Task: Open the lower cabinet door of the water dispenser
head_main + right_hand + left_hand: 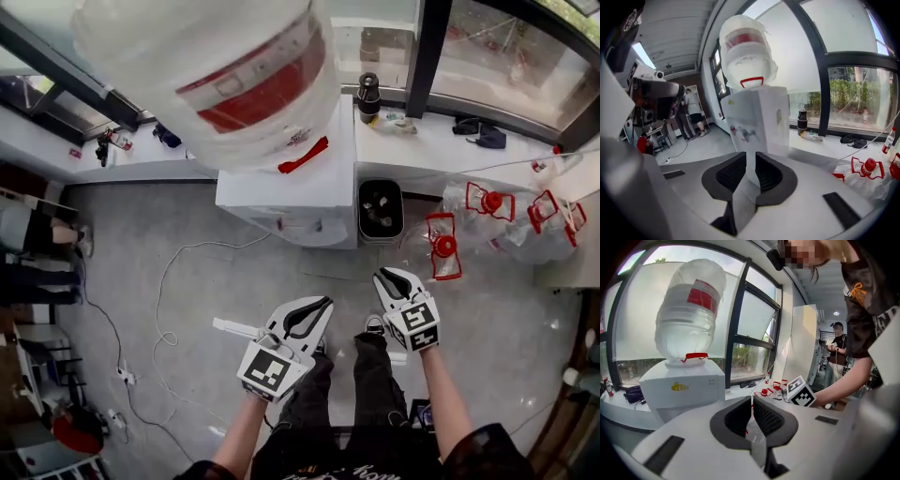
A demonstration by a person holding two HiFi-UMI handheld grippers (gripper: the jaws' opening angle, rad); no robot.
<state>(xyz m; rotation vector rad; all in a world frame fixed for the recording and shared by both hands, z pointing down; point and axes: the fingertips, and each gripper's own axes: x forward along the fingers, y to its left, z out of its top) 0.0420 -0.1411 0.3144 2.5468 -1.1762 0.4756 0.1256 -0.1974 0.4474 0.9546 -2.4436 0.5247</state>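
We hold the left gripper [314, 314] and the right gripper [392, 281], claws narrowly apart and empty, short of the water dispenser [300, 199]. Its lower door is hidden from us, so we may be arriving or leaving.

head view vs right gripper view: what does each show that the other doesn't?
Head view only: both grippers at once, the left gripper and the right gripper, the person's legs and the black bin beside the dispenser. Right gripper view only: its own jaws close up, slightly apart with nothing between them, and the ceiling. Both: the water dispenser, its bottle and the black flask on the sill.
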